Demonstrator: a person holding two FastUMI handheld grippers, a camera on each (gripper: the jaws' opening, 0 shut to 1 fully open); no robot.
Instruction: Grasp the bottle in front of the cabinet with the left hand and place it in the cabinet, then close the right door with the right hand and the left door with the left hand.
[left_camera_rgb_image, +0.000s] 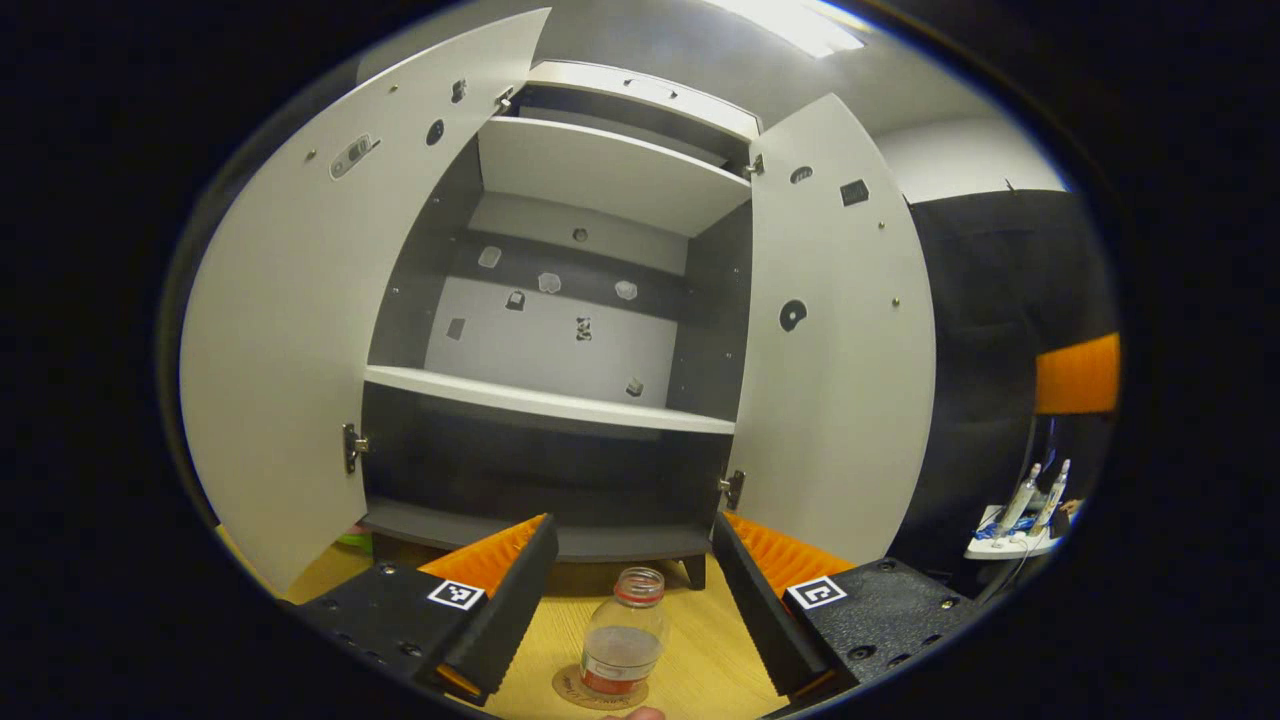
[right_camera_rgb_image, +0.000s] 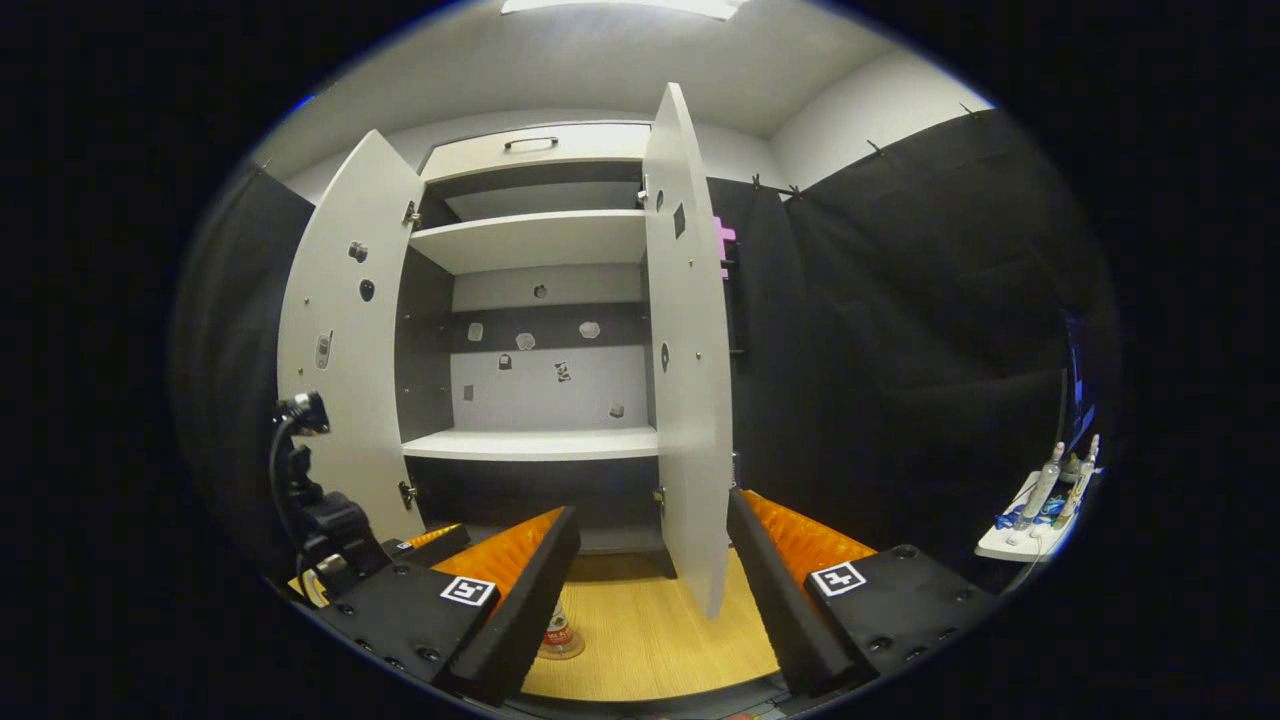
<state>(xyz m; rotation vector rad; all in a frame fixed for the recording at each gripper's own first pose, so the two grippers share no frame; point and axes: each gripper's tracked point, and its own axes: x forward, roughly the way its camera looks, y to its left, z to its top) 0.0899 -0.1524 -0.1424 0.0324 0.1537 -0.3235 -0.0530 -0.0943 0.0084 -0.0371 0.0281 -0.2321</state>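
Bottle (left_camera_rgb_image: 622, 634): one, upright before the cabinet (left_camera_rgb_image: 560, 400), label unreadable. Doors: two, both open. Left gripper (left_camera_rgb_image: 630, 610) and right gripper (right_camera_rgb_image: 650, 600): fingers spread, empty.

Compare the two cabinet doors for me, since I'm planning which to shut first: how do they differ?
In the left gripper view, the left door carries a pale oblong fitting near its top; the right door carries a dark square patch there instead. In the right gripper view, the right door shows nearly edge-on, the left door more face-on. Both are white and open.
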